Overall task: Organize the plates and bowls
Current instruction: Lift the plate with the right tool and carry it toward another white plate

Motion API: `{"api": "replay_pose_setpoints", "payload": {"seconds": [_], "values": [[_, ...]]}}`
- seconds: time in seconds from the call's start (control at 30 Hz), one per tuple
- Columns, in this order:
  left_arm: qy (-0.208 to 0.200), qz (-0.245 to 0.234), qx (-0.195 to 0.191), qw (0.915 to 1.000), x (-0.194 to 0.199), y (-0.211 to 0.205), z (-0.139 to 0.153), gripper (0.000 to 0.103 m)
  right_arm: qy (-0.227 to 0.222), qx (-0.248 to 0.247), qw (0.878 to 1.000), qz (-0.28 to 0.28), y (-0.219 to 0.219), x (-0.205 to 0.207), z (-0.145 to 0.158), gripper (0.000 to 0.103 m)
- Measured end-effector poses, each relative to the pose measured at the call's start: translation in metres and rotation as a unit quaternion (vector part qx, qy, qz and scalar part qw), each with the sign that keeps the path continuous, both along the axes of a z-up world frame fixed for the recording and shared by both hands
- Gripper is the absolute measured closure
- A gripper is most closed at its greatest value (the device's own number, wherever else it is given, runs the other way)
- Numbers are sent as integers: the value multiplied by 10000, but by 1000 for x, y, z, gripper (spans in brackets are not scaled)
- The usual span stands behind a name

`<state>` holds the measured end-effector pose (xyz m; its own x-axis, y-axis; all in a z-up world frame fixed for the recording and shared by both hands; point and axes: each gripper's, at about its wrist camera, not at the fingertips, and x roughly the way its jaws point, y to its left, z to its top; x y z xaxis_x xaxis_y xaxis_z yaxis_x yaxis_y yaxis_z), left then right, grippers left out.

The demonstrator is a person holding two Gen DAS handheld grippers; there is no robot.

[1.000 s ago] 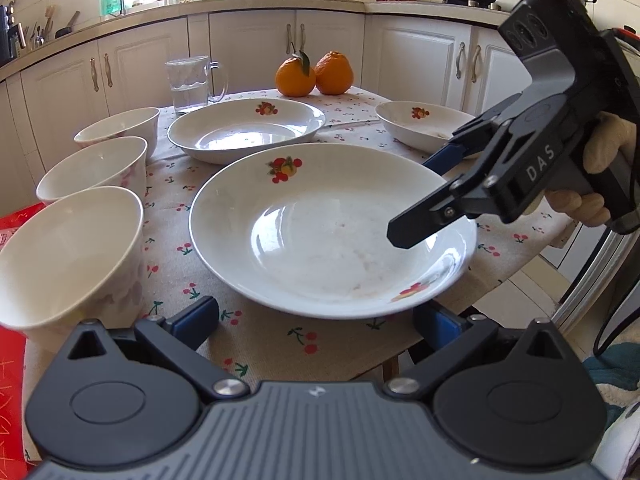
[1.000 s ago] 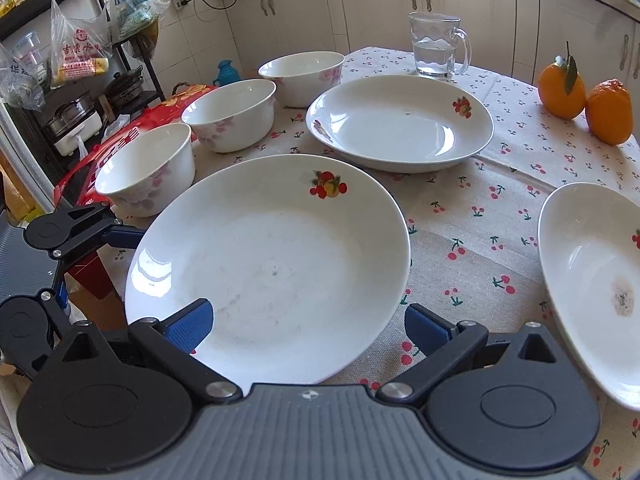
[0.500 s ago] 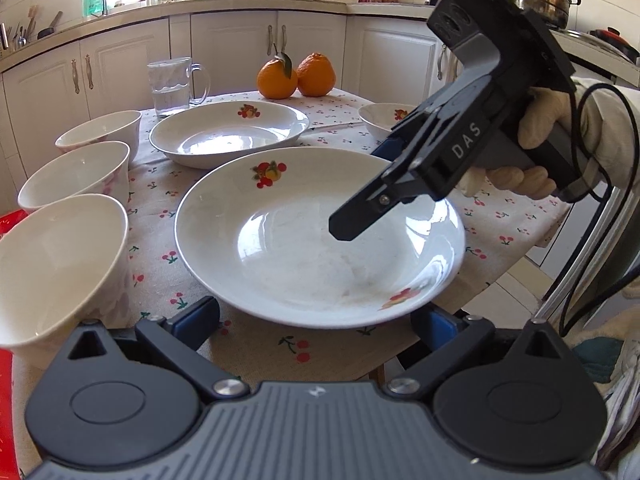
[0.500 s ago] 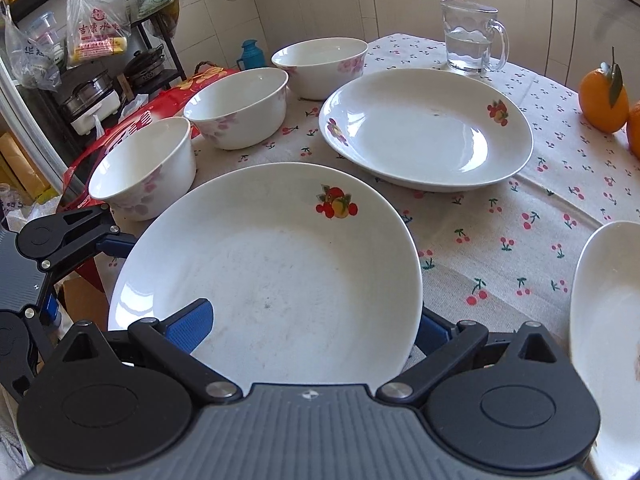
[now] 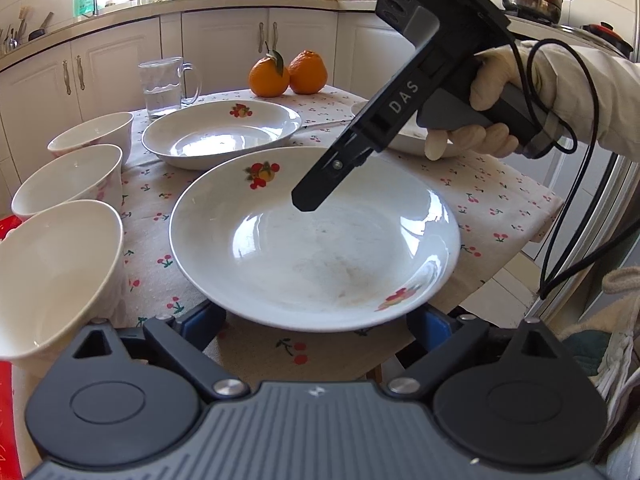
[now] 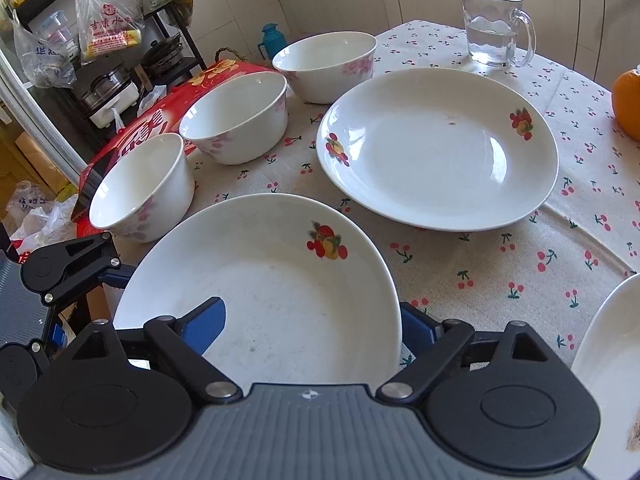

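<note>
The right gripper (image 6: 308, 324) has its jaws wide apart astride the rim of the nearest plate (image 6: 280, 280): one blue pad lies over the plate's inner face and the other sits outside and below the rim; whether either pad touches the china cannot be told. The left gripper (image 5: 316, 320) is likewise spread wide, its blue pads low at either side of that plate's near rim, beneath its overhang. This fruit-printed plate sits at the near edge of the table (image 5: 500, 208), its rim reaching out past the cloth's edge. A second plate (image 6: 436, 148) lies behind it toward the table's middle, a narrow strip of cherry-print tablecloth (image 6: 480, 264) showing between them. A third plate (image 6: 608, 360) lies by the right edge. Three bowls (image 6: 236, 116) stand in a row along the left edge, the nearest just beside the first plate. At the far edge stand a glass mug of water (image 6: 492, 28) and two oranges (image 5: 288, 72).
</note>
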<state>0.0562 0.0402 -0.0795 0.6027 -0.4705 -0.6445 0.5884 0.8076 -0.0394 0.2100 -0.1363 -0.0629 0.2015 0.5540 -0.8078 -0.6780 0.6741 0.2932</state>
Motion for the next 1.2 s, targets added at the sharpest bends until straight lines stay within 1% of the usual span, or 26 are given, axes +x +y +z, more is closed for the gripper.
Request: {"api": "replay_pose_setpoints", "payload": {"seconds": [0.2,0.53,0.77,1.0,1.2], "values": [[13,-32,32,10000,1,0,0,8,185,18,9998,118,1,6,0,18],[22,-53,74,10000,1,-2,1,9,571,126,9982,130,-2,16,1,17],[81,-86,149,9998,3,-4,2,9,578,106,9982,148,-2,12,3,17],[268,-134,105,9995,6,-5,7,10,536,137,9984,120,-6,7,9,17],[178,-261,207,9993,5,-13,16,10,451,227,9987,50,-17,3,18,17]]}}
